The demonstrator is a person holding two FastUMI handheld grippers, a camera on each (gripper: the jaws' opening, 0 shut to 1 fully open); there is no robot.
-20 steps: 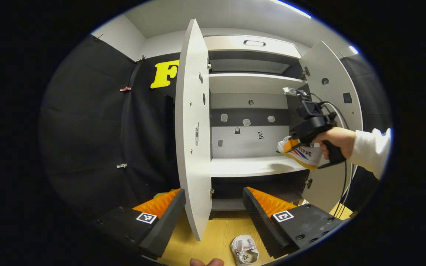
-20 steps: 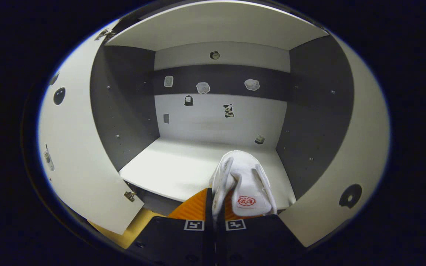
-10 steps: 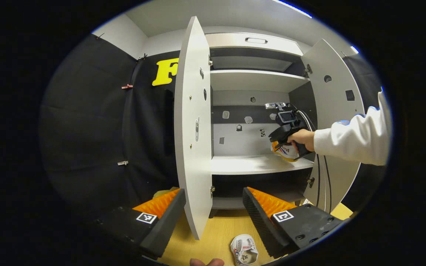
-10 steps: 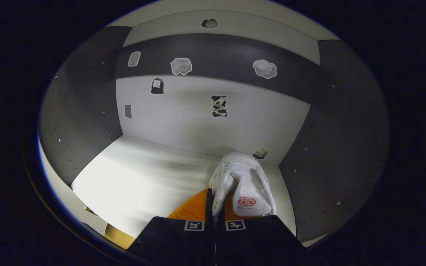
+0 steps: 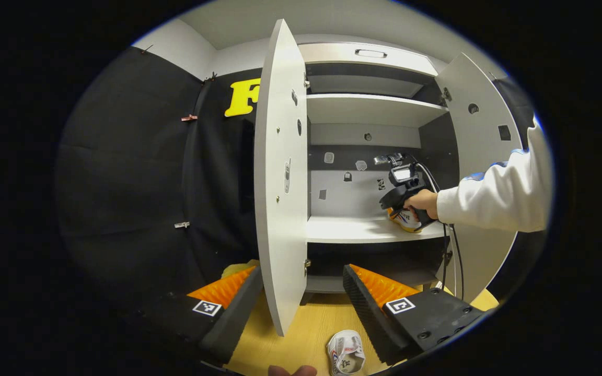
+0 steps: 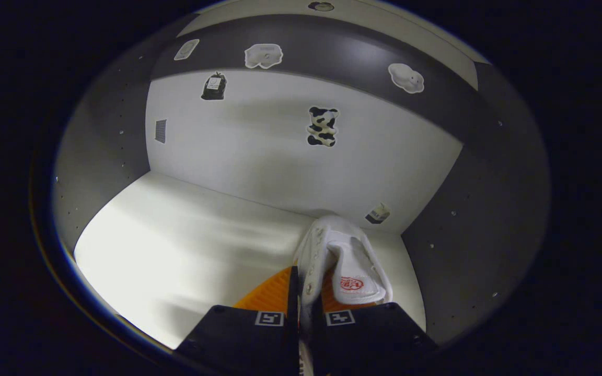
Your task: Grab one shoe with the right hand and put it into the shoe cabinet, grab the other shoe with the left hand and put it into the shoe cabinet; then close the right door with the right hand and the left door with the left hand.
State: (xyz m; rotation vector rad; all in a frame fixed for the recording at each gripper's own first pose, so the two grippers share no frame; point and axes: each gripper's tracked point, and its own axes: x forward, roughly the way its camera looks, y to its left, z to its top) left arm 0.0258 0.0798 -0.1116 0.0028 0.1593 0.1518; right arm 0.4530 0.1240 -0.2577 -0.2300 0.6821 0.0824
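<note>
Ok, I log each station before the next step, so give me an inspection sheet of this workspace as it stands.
Surface: white middle shelf of the shoe cabinet; wooden floor below.
Job's things: one white shoe held over the shelf's right end, near the back wall; second shoe lying on the floor; left door and right door both open.
Clutter: stickers on the cabinet's back panel.
Grippers: right gripper shut on the shoe's side wall; left gripper open, holding nothing.
Cables: black cable hanging from the right gripper.
Surroundings: black cloth wall, person's white sleeve.
</note>
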